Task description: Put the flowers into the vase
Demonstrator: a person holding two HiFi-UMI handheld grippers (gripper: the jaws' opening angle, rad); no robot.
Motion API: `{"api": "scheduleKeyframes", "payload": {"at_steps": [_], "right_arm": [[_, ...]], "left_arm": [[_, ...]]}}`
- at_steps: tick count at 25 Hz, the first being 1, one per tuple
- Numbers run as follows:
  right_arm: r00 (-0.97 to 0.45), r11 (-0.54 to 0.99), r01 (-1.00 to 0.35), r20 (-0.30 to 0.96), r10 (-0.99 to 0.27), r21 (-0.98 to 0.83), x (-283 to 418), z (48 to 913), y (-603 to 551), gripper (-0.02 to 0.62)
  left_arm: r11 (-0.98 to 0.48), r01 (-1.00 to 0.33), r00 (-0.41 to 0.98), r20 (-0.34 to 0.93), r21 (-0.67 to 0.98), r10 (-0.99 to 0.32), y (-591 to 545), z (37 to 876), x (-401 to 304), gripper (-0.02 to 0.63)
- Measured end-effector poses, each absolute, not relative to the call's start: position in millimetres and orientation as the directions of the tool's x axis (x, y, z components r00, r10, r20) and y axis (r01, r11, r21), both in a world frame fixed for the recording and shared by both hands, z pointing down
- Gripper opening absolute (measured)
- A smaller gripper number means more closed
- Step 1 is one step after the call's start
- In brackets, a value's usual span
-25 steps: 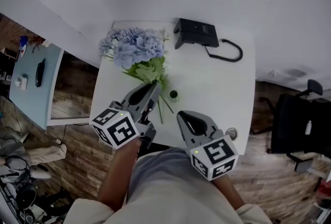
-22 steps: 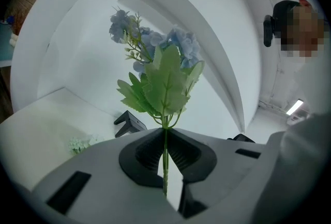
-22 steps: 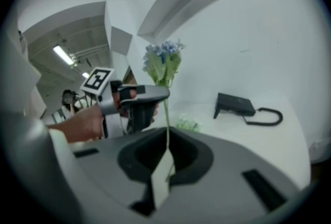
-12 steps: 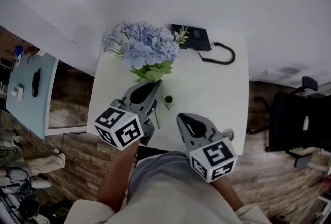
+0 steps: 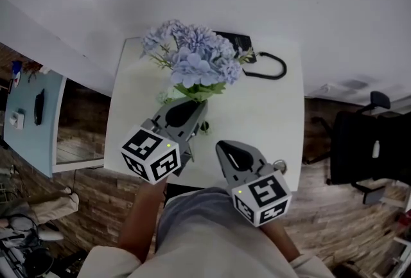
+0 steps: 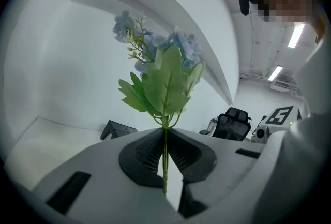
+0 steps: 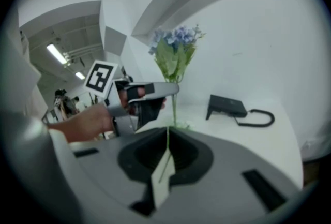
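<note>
My left gripper point(image 5: 192, 107) is shut on the green stem of a bouquet of pale blue flowers point(image 5: 196, 58) and holds it upright above the white table point(image 5: 270, 116). In the left gripper view the stem runs between the closed jaws point(image 6: 165, 133), with leaves and blossoms point(image 6: 166, 80) rising above. A small dark green round thing point(image 5: 206, 125), possibly the vase mouth, sits on the table just below the bouquet. My right gripper point(image 5: 225, 147) hovers at the front edge, jaws together point(image 7: 168, 130), pointing at the hanging stem and the left gripper point(image 7: 154, 91).
A black box point(image 5: 243, 45) with a looped cable point(image 5: 270, 69) lies at the table's back, partly behind the blossoms. A white wall stands behind. A black office chair point(image 5: 359, 148) is to the right and a light blue desk point(image 5: 32, 116) to the left.
The left gripper has rolled and lifted a little, bringing the bouquet from a slanted lie to upright; the blossoms now cover part of the black box. The right gripper has stayed put.
</note>
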State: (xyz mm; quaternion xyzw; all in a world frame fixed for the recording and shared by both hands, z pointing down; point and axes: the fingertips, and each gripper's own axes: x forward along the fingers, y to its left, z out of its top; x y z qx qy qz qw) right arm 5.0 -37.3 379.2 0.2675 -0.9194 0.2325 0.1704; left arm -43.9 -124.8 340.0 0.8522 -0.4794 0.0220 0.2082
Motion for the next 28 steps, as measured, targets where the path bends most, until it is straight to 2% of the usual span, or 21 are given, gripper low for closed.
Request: {"api": "scheduleKeyframes", "payload": {"at_steps": [8, 28], "right_arm": [[-0.783, 0.725, -0.596, 0.447, -0.432, -0.345, 38.2, 385.7, -48.8, 0.023], [-0.743, 0.695, -0.638, 0.502, -0.443, -0.331, 59.2, 403.9, -49.0, 0.023]], "left_arm": [[-0.516, -0.805, 0.586, 0.259, 0.292, -0.768, -139.7, 345.0, -5.6, 0.040], [-0.574, -0.779, 0.627, 0.337, 0.252, -0.703, -138.0, 391.3, 6.2, 0.040]]}}
